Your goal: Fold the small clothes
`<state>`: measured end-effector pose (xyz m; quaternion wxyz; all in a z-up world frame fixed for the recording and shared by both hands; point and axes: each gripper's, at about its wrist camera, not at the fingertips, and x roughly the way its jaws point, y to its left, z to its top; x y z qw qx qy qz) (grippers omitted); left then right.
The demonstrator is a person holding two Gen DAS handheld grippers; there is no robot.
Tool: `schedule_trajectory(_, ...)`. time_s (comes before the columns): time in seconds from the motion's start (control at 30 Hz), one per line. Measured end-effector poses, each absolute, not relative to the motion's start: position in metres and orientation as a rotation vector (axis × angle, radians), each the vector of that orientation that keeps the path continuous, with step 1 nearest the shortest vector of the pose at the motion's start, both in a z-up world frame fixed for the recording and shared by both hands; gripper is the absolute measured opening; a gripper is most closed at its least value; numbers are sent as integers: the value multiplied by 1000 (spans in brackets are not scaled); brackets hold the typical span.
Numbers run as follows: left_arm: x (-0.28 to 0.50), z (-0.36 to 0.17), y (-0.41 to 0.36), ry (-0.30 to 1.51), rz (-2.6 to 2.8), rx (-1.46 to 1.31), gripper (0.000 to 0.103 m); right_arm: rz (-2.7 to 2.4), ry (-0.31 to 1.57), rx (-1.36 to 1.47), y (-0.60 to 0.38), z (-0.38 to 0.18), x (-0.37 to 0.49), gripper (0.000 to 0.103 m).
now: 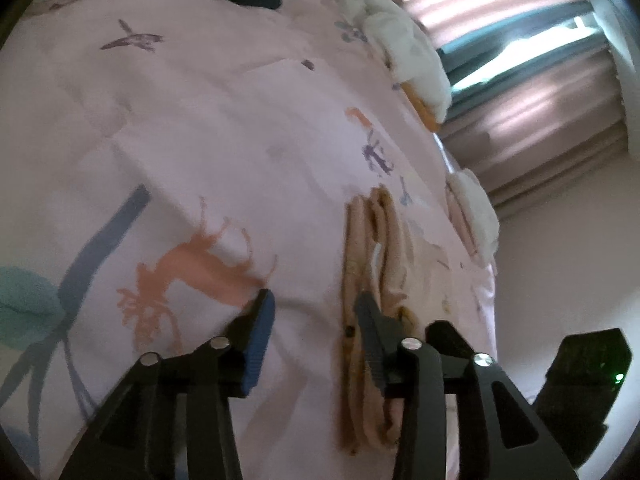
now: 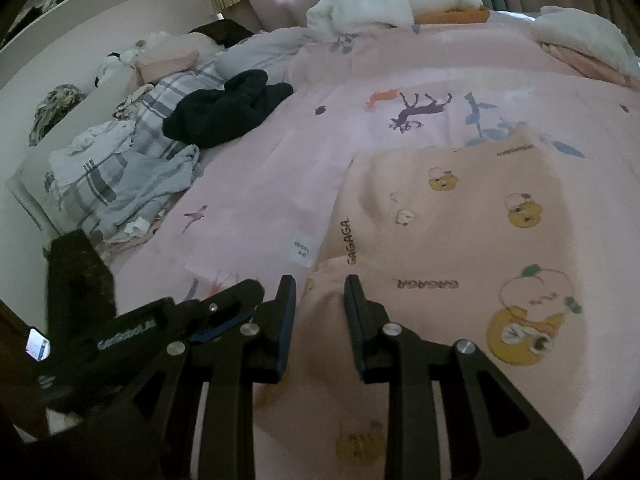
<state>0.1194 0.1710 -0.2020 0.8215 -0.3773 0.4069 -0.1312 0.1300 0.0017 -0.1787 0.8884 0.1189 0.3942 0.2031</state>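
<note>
A small peach garment with yellow cartoon prints and "GAGAGA" lettering lies spread flat on the pink bedspread. My right gripper is open, its jaws straddling a raised fold at the garment's near left edge. In the left wrist view the same garment shows edge-on as a peach stack of folds. My left gripper is open and empty just above the bed, its right finger at the garment's edge.
A black garment lies on the bed's far left beside a heap of grey plaid and white clothes. White fluffy bedding and an orange item lie at the far edge by the curtains.
</note>
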Motion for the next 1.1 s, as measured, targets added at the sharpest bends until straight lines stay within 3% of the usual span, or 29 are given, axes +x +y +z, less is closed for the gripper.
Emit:
schedule_trajectory(0.13,119,-196,143,891,-416,-753,53,405,810,225,-8,-163,119,44)
schedule_trajectory(0.23,125,-198,120,946,-534,-755,63,355,771,159,-14,-150,107,44)
schedule_trajectory(0.53,130,-201,118,933,-557,-793,63,203,639,-54,-19,-106,73,62)
schedule_trajectory(1.1,116,-198,103,891,-537,-676,64,109,647,-161,-22,-113,65,62)
